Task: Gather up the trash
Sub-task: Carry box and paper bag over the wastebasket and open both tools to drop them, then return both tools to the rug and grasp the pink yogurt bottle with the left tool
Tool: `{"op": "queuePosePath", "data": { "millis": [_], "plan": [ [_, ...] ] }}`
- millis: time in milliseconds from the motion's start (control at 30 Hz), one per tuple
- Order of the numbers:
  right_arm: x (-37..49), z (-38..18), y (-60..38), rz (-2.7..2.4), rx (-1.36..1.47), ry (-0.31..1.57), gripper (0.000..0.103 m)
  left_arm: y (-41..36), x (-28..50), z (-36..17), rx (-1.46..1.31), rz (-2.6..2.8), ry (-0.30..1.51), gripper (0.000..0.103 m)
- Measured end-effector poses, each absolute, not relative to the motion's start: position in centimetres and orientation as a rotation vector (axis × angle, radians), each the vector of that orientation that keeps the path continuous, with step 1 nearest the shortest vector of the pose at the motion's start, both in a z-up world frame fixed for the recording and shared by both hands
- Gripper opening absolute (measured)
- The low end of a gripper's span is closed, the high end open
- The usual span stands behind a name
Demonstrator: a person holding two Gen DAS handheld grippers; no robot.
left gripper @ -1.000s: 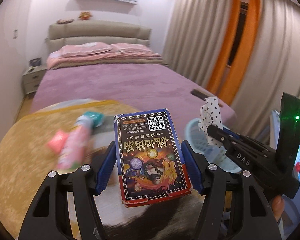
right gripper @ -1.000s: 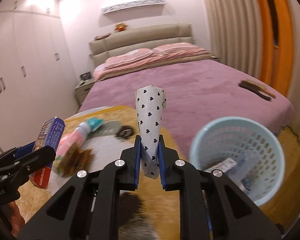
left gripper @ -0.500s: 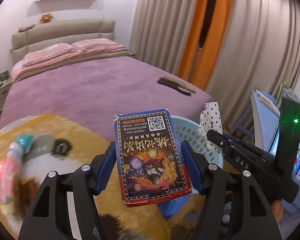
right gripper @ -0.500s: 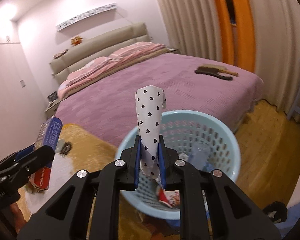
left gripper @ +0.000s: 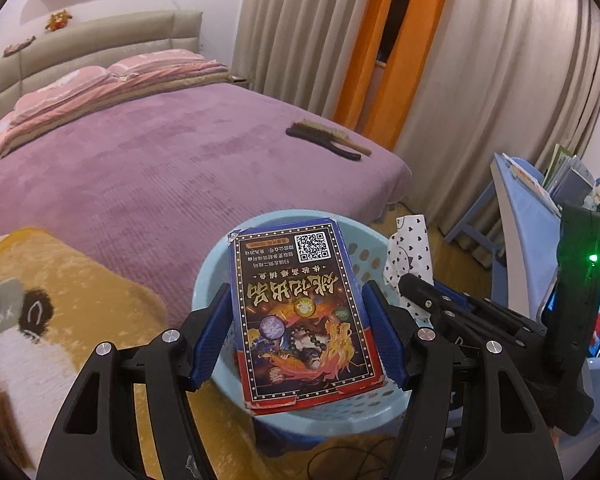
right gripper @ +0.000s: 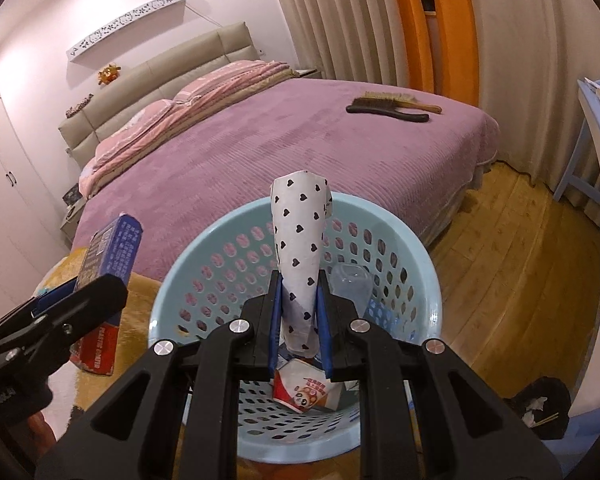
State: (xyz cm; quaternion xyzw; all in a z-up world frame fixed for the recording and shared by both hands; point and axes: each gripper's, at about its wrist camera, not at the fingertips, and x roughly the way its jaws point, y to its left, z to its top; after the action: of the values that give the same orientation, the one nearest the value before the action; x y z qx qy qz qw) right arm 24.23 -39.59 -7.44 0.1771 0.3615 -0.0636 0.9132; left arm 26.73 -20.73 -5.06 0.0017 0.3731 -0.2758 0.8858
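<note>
Over the blue basket (right gripper: 428, 276) we hold two things: our left gripper (left gripper: 300, 332) squeezes a box (left gripper: 304, 312), and our right gripper (right gripper: 300, 316) pinches a heart-dotted paper (right gripper: 298, 236).

Your left camera looks down its fingers, close above the blue basket (left gripper: 216, 276), bed (left gripper: 160, 168) at 11 o'clock. Your right camera sits near, over the same basket (right gripper: 420, 264). Both share basket, bed (right gripper: 300, 144) and brush (right gripper: 392, 106).

Floor: I see wood planks (right gripper: 512, 248) carrying the blue basket (right gripper: 428, 272) and yellow rug (left gripper: 100, 292) at 9 o'clock.
Bed: purple cover (right gripper: 300, 140), brush (right gripper: 392, 106) at 1 o'clock.
</note>
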Motion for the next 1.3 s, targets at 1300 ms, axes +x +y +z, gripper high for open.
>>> {"op": "queuePosePath", "data": {
  "millis": [1300],
  "plan": [
    [22.4, -1.7, -24.2, 0.193, 0.223, 0.709, 0.049, 3.7, 17.5, 2.5, -0.179, -0.279, 0.569, 0.081]
  ]
}}
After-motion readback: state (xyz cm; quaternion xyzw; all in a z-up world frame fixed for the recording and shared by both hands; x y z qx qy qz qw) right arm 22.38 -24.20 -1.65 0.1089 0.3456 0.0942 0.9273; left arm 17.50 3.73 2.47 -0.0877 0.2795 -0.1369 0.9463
